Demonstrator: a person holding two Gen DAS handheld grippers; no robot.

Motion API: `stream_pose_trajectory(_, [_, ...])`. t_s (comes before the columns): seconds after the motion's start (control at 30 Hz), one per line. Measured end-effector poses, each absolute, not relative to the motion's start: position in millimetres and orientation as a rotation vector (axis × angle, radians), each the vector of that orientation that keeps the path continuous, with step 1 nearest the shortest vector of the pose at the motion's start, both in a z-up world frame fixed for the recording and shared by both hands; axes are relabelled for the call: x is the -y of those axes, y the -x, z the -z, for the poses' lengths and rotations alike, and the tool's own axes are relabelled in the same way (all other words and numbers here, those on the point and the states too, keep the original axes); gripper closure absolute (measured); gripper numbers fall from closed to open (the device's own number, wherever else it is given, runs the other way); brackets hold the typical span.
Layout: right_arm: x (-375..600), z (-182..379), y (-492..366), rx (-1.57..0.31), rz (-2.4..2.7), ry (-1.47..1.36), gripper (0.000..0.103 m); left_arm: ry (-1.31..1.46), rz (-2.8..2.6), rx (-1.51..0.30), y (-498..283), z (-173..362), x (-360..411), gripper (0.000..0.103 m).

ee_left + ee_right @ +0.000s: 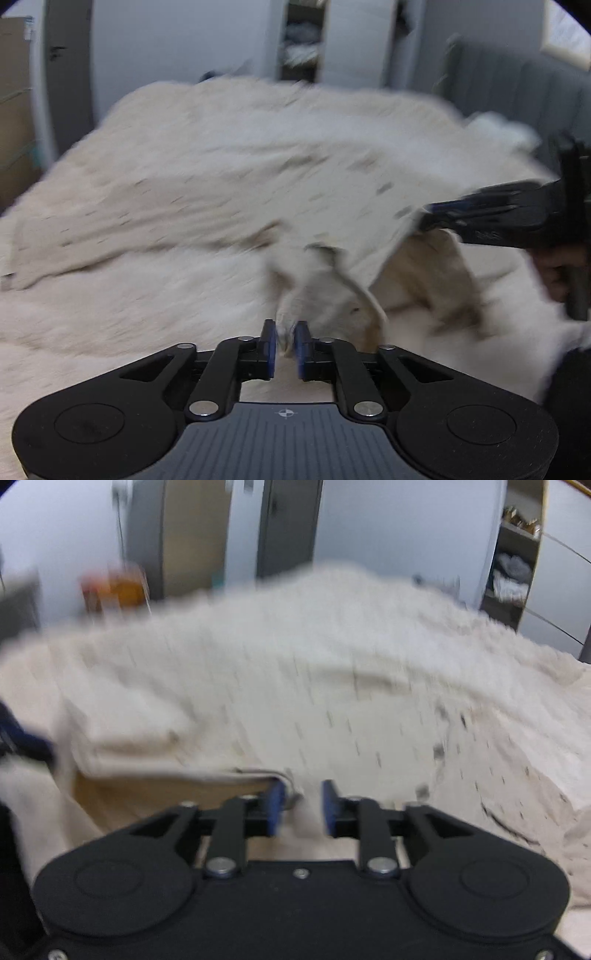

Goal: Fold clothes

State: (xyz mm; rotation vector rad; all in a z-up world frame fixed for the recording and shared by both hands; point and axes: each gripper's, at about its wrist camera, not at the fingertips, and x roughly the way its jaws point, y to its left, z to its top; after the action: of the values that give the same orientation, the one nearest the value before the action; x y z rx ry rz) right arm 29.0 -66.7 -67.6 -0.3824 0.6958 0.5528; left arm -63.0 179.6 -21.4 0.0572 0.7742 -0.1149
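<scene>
A cream garment with small dark flecks [229, 177] lies spread over a pale fluffy bed cover [110, 314], blurred by motion. Its near edge is raised off the cover. My left gripper [285, 345] has a bunched corner of the garment pinched between its blue pads [271, 347]. From the right my right gripper [428, 218] reaches in at the raised edge. In the right wrist view its jaws [303, 805] stand apart. The garment's hem [291, 792] rests against the left pad [275, 805] only, and garment cloth [295, 686] fills the view beyond.
A grey padded headboard [517, 88] stands at the back right, with open shelves of folded cloth [301, 44] behind the bed. A hand [554, 273] grips the right tool's handle. Grey cupboard doors [288, 528] and an orange object [118, 587] stand beyond the bed.
</scene>
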Motion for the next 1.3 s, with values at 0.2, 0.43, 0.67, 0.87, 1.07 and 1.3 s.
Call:
stream_pose_trajectory(0.2, [154, 83, 19, -0.673, -0.454, 0.287, 0.055, -0.126, 0.234, -0.727, 80, 17, -166, 0.046])
stream_pose_trajectory(0.43, [227, 117, 43, -0.759, -0.429, 0.186, 0.046, 0.067, 0.169, -0.890, 38, 51, -181, 0.042])
stream_pose_trajectory(0.67, [206, 160, 23, -0.799, -0.447, 0.204, 0.060, 0.313, 0.133, -0.984, 7, 83, -194, 0.095])
stream_pose_trajectory(0.87, [234, 111, 5, -0.783, -0.431, -0.014, 0.101, 0.406, 0.226, -0.831, 31, 29, -199, 0.098])
stream_pose_trajectory(1.07, [296, -20, 42, -0.556, -0.428, -0.218, 0.101, 0.492, 0.267, -0.663, 70, -42, -214, 0.099])
stream_pose_trajectory(1.3, [301, -83, 39, -0.383, -0.456, -0.273, 0.096, 0.444, 0.204, -0.642, 79, -53, -207, 0.099])
